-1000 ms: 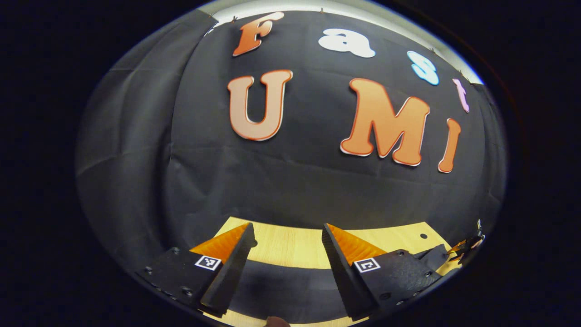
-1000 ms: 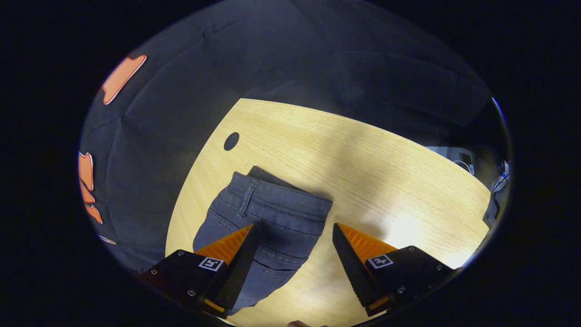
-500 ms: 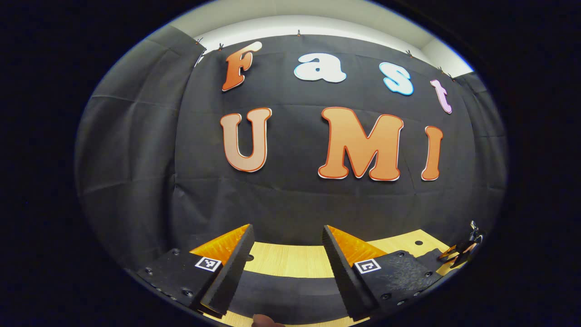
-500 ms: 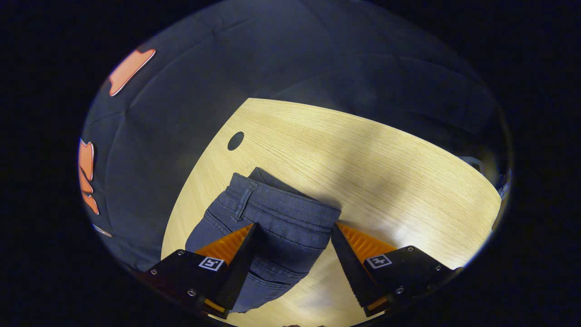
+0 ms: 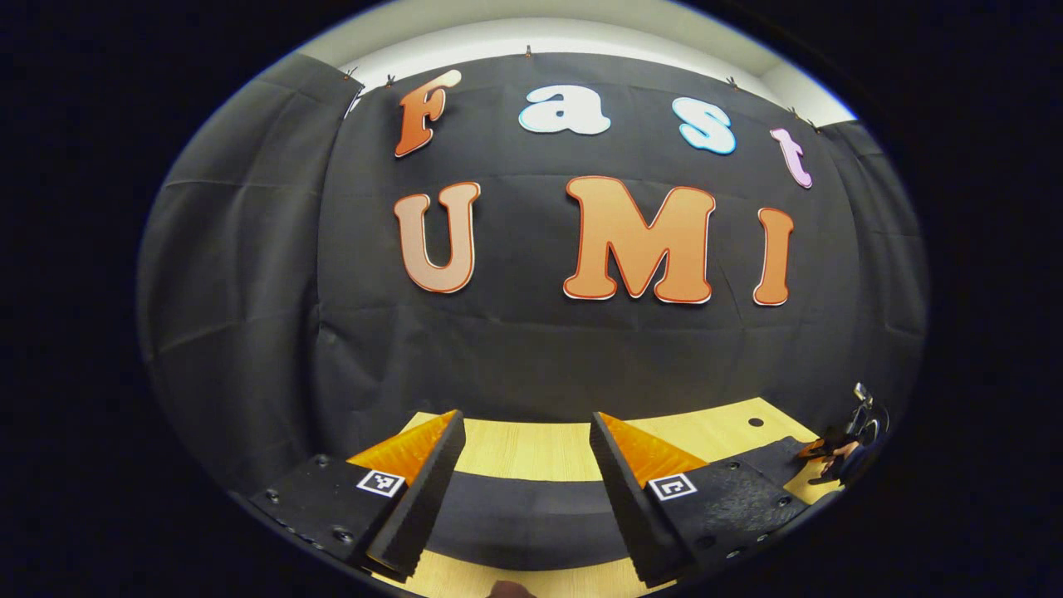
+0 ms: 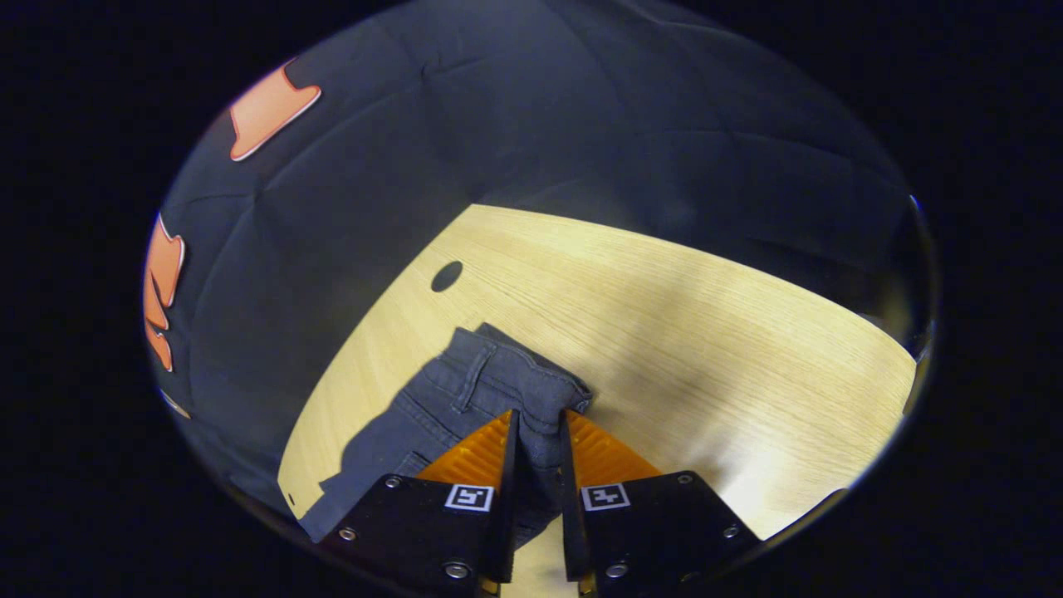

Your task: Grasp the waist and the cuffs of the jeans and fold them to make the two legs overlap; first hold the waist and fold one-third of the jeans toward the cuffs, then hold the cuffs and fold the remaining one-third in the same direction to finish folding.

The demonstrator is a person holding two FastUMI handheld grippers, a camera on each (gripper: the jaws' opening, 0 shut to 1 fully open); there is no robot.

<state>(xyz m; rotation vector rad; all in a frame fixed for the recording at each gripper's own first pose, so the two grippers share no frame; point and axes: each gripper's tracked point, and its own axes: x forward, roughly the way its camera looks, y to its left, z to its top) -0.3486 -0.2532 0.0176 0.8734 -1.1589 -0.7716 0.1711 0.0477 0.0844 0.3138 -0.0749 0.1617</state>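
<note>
Right hand-held gripper (image 6: 538, 436) pinches the jeans (image 6: 465, 407) at the waist edge on the bench (image 6: 664, 332), ready to fold toward the cuffs; left hand-held gripper (image 5: 525, 448) hovers open, holding nothing.

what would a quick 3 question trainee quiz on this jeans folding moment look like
1. True or false: the right gripper is shut on the jeans.
2. Which part of the jeans is pinched? A) waist B) cuff C) knee
3. Fill in: the left gripper is ____ and holds nothing.

Key: 1 true; 2 A, the waist, over the table; 3 open.
</note>
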